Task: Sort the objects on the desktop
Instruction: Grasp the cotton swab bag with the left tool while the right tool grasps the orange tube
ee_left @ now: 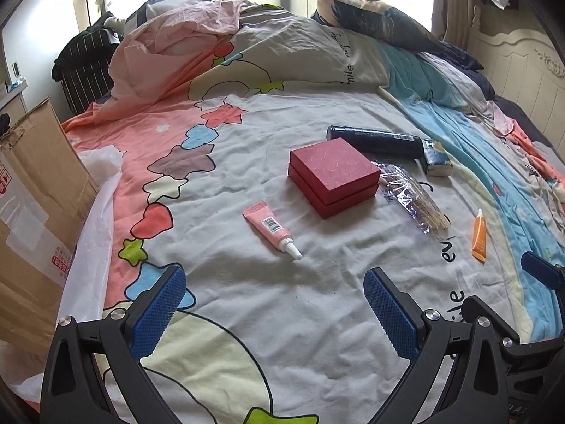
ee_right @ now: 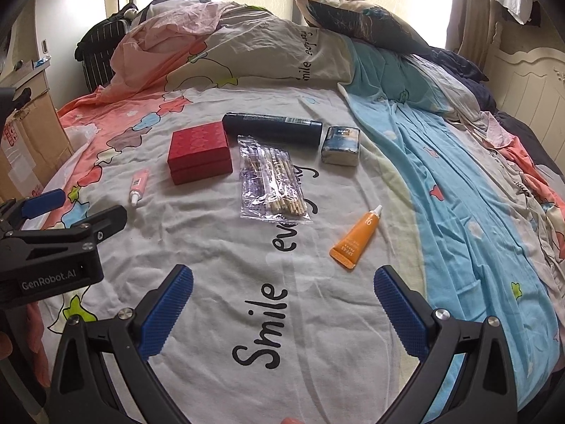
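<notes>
While both views show the red box (ee_left: 332, 182) mid-bed (ee_left: 247, 318), only the right wrist view fully shows the tissue pack (ee_right: 340, 145) and orange tube (ee_right: 355, 238). The left tool (ee_left: 275, 314) and right tool (ee_right: 282, 314) gape wide, empty. The pink tube (ee_left: 272, 229) lies nearest the left tool.

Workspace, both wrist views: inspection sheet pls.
Surface: bedspread, wrinkled, printed.
Job's things: red box, dark tube, stick packet, tissue pack, orange tube, pink tube, all lying apart or nearly so.
Clutter: heaped duvet, pillow.
Grippers: left gripper and right gripper open, empty.
Cables: nothing seen.
Surroundings: cardboard box, plastic bag, headboard.
</notes>
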A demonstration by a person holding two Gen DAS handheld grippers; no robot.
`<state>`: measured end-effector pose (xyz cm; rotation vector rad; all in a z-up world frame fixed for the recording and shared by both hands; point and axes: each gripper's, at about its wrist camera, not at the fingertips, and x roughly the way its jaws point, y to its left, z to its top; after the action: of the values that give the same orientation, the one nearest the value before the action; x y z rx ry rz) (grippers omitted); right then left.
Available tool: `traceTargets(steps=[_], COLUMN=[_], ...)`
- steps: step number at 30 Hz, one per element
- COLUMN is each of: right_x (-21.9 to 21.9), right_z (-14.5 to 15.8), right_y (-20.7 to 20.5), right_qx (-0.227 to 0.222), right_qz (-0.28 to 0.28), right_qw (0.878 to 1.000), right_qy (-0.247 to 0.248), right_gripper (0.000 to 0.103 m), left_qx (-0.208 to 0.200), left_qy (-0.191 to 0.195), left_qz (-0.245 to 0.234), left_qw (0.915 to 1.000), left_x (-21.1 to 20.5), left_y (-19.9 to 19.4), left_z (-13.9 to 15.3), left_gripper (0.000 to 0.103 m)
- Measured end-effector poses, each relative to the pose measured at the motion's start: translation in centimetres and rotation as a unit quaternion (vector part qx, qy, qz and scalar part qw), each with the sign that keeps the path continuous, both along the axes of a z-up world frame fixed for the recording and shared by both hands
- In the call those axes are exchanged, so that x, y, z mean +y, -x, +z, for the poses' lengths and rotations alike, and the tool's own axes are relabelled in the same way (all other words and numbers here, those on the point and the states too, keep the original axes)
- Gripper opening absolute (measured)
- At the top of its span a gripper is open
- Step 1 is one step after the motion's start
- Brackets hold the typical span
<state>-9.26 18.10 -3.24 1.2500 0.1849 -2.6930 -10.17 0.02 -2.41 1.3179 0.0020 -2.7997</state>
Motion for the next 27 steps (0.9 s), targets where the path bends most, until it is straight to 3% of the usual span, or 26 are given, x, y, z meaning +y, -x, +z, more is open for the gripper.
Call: traceTargets(steps=[8,14,19,27], right_x=[0.8,3.1,5.4,8.6], right_z=[-0.2,-0.5,-0.6,-0.9], right_y=[1.5,2.2,2.4,4.0], right_qx=[0.0,-0.003,-0.004,-0.025], right_qz=[-0.008,-0.037,-0.058,-0.081], right_qw=[1.0,0.999,0.998,0.995], right_qy=[-0.024,-0.032,-0.028,0.051], right_gripper=[0.103,0.103,0.103,0.103], left_qx=[-0.018,-0.017,-0.027,-0.042], left_qy=[0.009,0.016,-0.001,-0.026], left_qz=[-0.003,-0.036,-0.048,-0.053], left_qw=[0.9998,0.9991,0.9985,0.9974], left_x=[1.0,3.7,6.2,9.3], left_y=[1.9,2.7,4.2,6.9], left_z=[-1.0,-0.7,-0.8,-1.2], left_gripper=[0.103,0.103,0.103,0.103])
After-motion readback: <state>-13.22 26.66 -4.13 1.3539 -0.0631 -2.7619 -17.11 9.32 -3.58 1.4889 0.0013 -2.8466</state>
